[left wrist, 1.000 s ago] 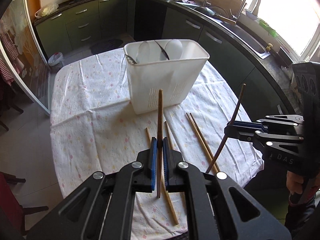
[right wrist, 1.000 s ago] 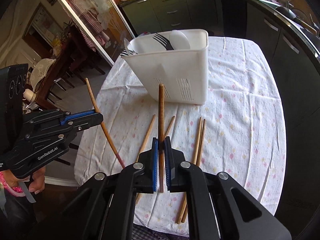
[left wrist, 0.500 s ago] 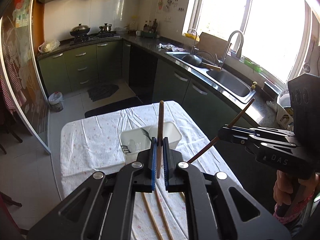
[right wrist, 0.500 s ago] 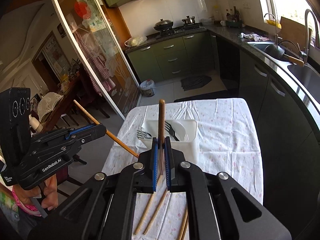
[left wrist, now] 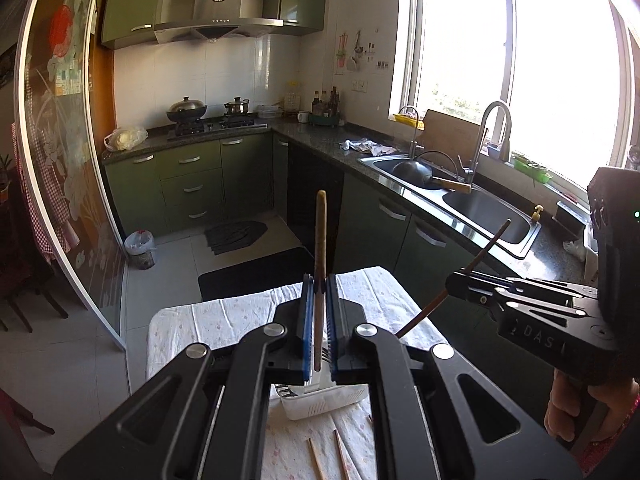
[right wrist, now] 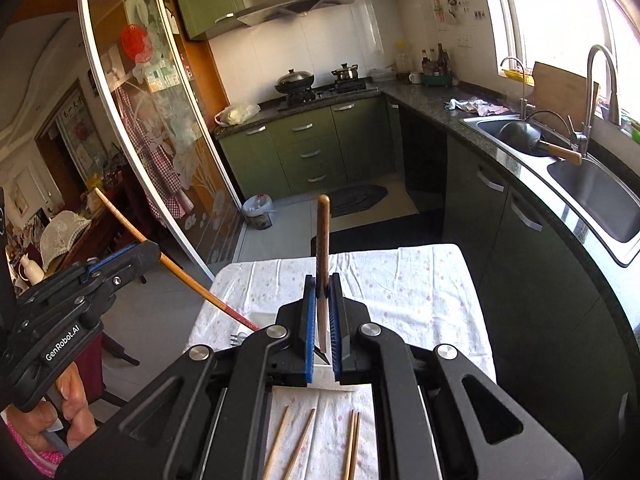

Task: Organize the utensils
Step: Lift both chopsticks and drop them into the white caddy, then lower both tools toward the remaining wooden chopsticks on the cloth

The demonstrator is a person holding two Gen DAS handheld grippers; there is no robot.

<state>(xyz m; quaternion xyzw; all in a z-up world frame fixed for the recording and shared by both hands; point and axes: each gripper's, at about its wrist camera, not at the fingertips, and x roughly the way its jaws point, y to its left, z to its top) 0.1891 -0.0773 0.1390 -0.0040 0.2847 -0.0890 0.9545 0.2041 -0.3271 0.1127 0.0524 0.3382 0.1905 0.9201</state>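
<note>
Chopsticks on cloth: four loose ones (right wrist: 308, 440) lie near me on the white tablecloth (right wrist: 420, 288), in front of the caddy — two splayed at left, two side by side at right.
Left tongs: my left gripper (left wrist: 319, 312) is clamped on a chopstick (left wrist: 320, 248), which stands nearly upright between the blue pads (left wrist: 307, 320).
Left tongs, seen from the right: the same gripper (right wrist: 136, 254) holds its chopstick tilted, the reddish lower tip pointing down toward the caddy.
Caddy: white utensil caddy (left wrist: 320, 402) sits on the table just beyond my jaws, mostly hidden by them — fork tines (right wrist: 239, 338) show at its left edge.
Right tongs: my right gripper (right wrist: 323, 312) pinches another chopstick (right wrist: 322, 248), upright over the caddy.
Far right: sink (left wrist: 492, 216) under the window.
</note>
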